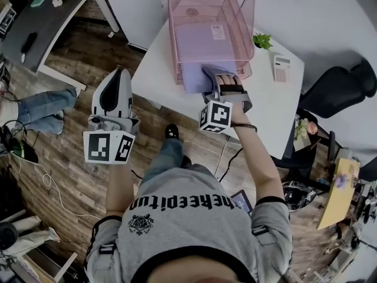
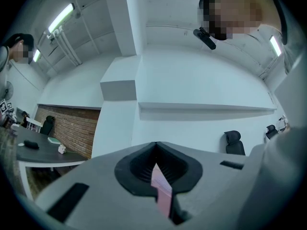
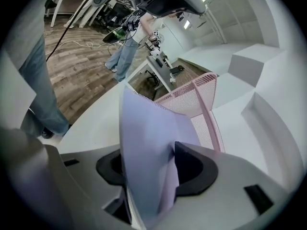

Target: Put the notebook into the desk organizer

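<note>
A white table (image 1: 158,61) carries, reckoned from its middle in the head view, a pink mesh desk organizer (image 1: 245,13) at 12 o'clock, a small potted plant (image 1: 263,40) between 1 and 2 o'clock, and a calculator (image 1: 281,68) at about 3 o'clock.

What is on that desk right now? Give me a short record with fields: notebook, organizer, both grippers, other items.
notebook: lavender, lying mostly inside the organizer, near end sticking out at the front
organizer: pink mesh, standing on the white desk
right gripper: jaws apart, the notebook's near end between them
left gripper: jaws together, held off the desk's side over the floor
other items: calculator and small plant, beside the organizer
</note>
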`<state>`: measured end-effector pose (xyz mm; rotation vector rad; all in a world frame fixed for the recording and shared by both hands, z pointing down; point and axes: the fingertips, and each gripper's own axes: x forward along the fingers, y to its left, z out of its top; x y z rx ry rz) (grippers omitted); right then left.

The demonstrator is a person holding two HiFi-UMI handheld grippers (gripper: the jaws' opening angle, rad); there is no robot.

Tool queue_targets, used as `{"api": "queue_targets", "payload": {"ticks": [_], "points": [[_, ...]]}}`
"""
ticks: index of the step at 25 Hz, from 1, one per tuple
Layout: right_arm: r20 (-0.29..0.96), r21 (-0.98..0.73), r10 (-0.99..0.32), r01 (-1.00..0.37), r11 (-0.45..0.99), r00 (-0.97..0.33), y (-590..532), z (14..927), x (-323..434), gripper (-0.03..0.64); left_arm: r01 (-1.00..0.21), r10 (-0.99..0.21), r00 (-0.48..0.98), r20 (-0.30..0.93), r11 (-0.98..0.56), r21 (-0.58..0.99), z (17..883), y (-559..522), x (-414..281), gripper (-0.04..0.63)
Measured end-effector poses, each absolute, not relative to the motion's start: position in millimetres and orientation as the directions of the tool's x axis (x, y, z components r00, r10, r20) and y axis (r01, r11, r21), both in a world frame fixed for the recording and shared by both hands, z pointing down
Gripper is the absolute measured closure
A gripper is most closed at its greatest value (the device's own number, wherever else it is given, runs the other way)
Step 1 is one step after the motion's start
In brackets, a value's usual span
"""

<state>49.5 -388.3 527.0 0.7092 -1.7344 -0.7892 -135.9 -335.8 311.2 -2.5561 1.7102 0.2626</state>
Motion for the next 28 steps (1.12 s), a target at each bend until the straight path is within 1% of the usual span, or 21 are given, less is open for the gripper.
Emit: {"api": "queue_targets", "payload": {"ticks": [17,18,20,22,24,28], "points": [[0.541,0.789,-0.784,-0.139,0.599,-0.305,-346.0,518.3,58.5,0.405,-0.901,-0.89,0.419,-0.181,-0.432,0.04,305.5,-324.4,-107.0,0.592],[0.539,0.791,-0.785,-0.139,0.596,-0.304,-344.7,518.3,59.2,0.414,-0.901,-0.889,0.42,-0.182,-0.433,0.039,305.2,-322.9,-105.8,0.591],[0.528,0.8,-0.793,-0.136,0.585,-0.304,-343.0,518.2,59.3,0.463,-0.9,-0.889,0.421,-0.181,-0.434,0.038,305.3,-319.9,-104.4,0.591],[0.499,0.823,-0.813,-0.13,0.553,-0.299,-343.6,515.8,58.2,0.548,-0.901,-0.89,0.42,-0.18,-0.432,0.035,305.5,-317.8,-104.4,0.592],[0.478,0.84,-0.828,-0.124,0.528,-0.293,-346.8,512.8,56.7,0.564,-0.904,-0.892,0.415,-0.18,-0.427,0.033,305.0,-316.7,-106.2,0.591],[0.464,0.858,-0.843,-0.099,0.504,-0.272,-358.3,510.5,56.8,0.571,-0.911,-0.898,0.4,-0.183,-0.412,0.032,303.1,-315.1,-111.5,0.592]]}}
